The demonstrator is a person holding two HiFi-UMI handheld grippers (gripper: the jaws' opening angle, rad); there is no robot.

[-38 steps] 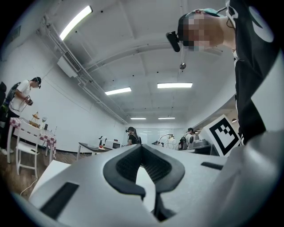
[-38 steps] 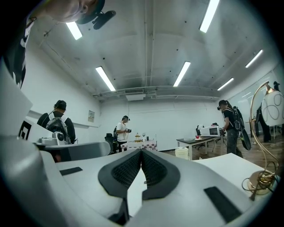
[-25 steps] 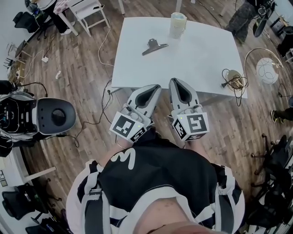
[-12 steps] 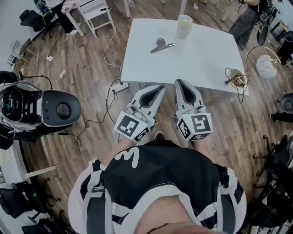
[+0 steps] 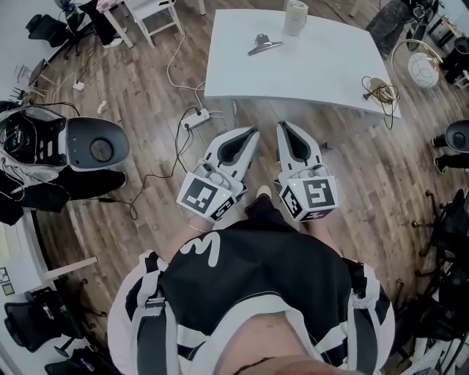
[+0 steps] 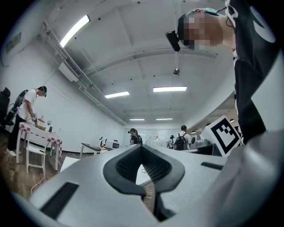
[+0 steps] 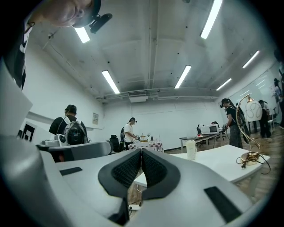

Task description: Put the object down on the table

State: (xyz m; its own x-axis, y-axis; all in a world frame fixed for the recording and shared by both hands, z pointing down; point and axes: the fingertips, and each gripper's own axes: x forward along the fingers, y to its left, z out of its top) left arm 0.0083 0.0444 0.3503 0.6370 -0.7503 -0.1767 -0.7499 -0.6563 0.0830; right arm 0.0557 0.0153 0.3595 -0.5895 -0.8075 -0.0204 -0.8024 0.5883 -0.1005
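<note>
Table (image 5: 315,69) edge farther off, floor (image 5: 352,161) between

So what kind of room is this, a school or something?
Probably a big work or test room, not a home: a plain white table, cables trailing over the wooden floor, and other people with backpacks working under long ceiling lights.

— What's the floor?
— Wooden planks (image 5: 146,102).
— Furniture?
— A white table (image 5: 315,66) at top centre, a white chair (image 5: 157,15) at upper left.
— Light?
— Strip lights (image 7: 111,81) on a grey ceiling (image 7: 151,48).
</note>
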